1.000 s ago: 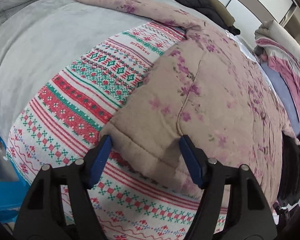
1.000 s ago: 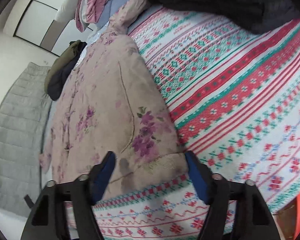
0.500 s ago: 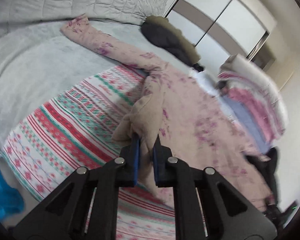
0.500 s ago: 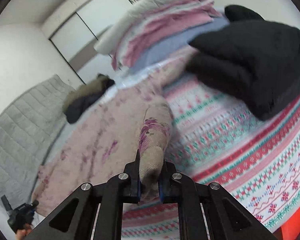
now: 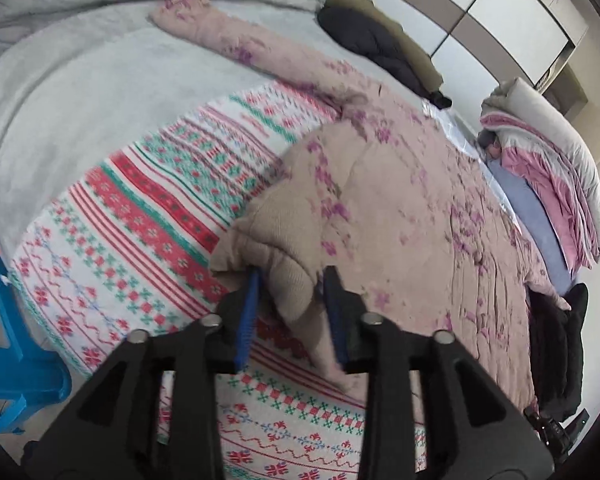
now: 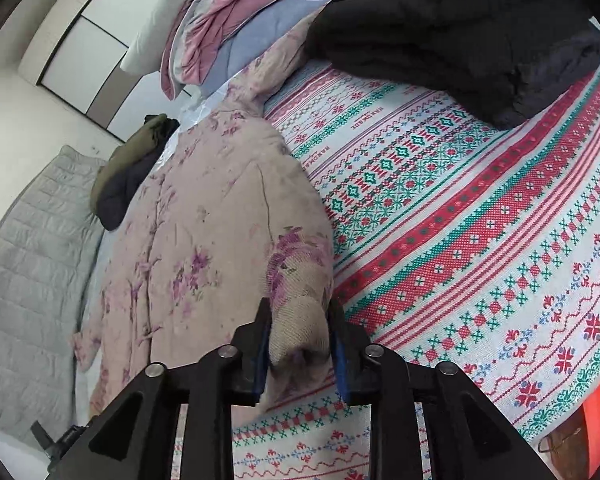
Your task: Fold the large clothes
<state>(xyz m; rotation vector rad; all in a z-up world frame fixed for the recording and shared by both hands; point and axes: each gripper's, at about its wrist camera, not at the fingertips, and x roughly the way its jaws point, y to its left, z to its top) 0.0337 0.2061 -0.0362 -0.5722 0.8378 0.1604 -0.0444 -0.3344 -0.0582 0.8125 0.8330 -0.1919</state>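
Observation:
A large beige-pink padded garment with purple flowers (image 5: 400,200) lies spread on a bed over a red, green and white patterned blanket (image 5: 132,216). One sleeve (image 5: 236,40) stretches to the far left. My left gripper (image 5: 292,312) has its jaws part-way apart with a bunched hem corner between them. In the right wrist view the same garment (image 6: 204,216) lies to the left, and my right gripper (image 6: 300,344) holds the other hem corner (image 6: 300,320) between its blue pads.
A grey quilt (image 5: 60,92) covers the bed's left side. A black and olive jacket (image 5: 380,48) lies at the far end. Folded pink and white bedding (image 5: 552,176) is stacked right. A black garment (image 6: 460,28) lies on the blanket. A blue stool (image 5: 4,344) stands left.
Both grippers closed on the hem corners and lifted them. Since half a second ago, they have lowered towards the bed and the jaws stand wider, with the cloth still between them.

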